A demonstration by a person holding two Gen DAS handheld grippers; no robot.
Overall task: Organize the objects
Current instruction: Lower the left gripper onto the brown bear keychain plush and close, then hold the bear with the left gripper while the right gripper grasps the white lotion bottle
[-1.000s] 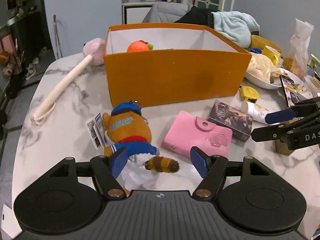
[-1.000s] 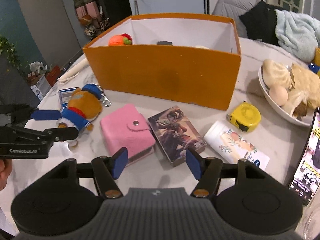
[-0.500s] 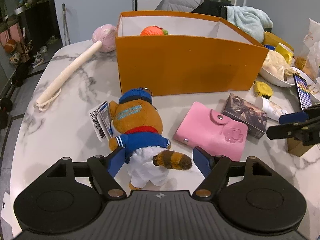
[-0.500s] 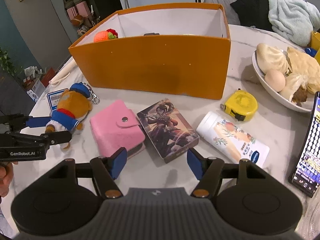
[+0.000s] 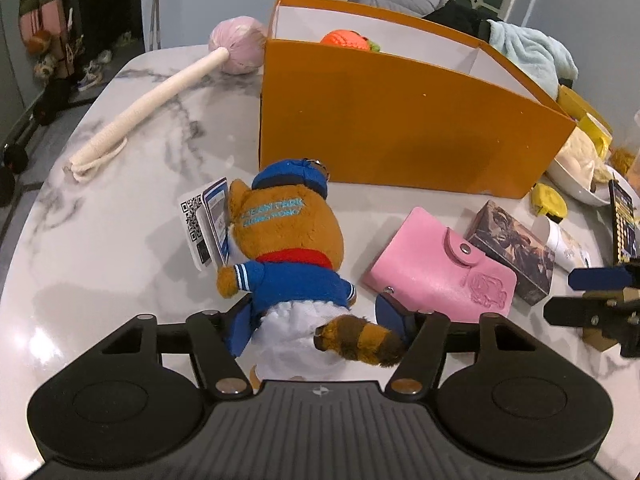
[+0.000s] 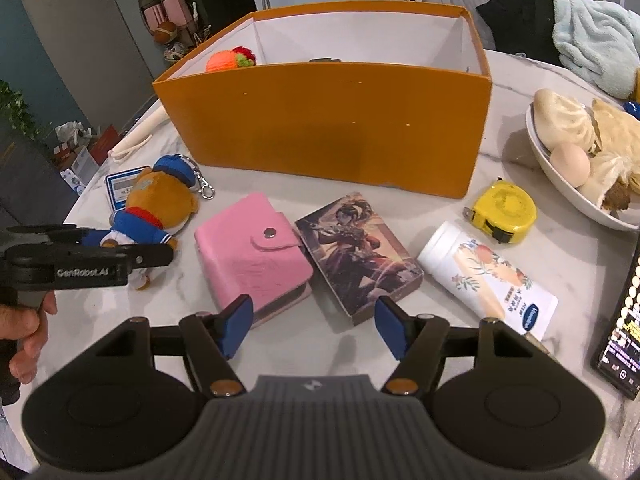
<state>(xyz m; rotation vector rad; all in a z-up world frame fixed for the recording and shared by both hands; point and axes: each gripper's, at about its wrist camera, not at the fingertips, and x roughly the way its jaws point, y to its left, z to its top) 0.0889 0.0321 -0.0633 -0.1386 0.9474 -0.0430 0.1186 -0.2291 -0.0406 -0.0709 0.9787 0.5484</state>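
Observation:
A brown plush bear (image 5: 288, 232) in a blue cap and jacket lies face down on the marble table in front of the orange box (image 5: 400, 132). My left gripper (image 5: 316, 320) is closing around its lower body, and both blue pads touch its sides by the white trousers and striped tail. In the right wrist view the bear (image 6: 160, 204) lies at the left with the left gripper (image 6: 132, 244) over it. My right gripper (image 6: 312, 320) stands open just above the table, in front of the pink wallet (image 6: 248, 256) and the picture card box (image 6: 356, 252), holding nothing.
An orange knitted ball (image 5: 346, 38) lies inside the box. A white tube (image 6: 484, 276), a yellow tape measure (image 6: 504, 208), a food bowl (image 6: 560, 192) and a phone (image 6: 624, 320) sit to the right. A pink-headed stick (image 5: 160, 96) lies at the far left.
My left gripper moved forward and down over the bear, and its jaws narrowed onto the bear's body. The right gripper kept its place and opening.

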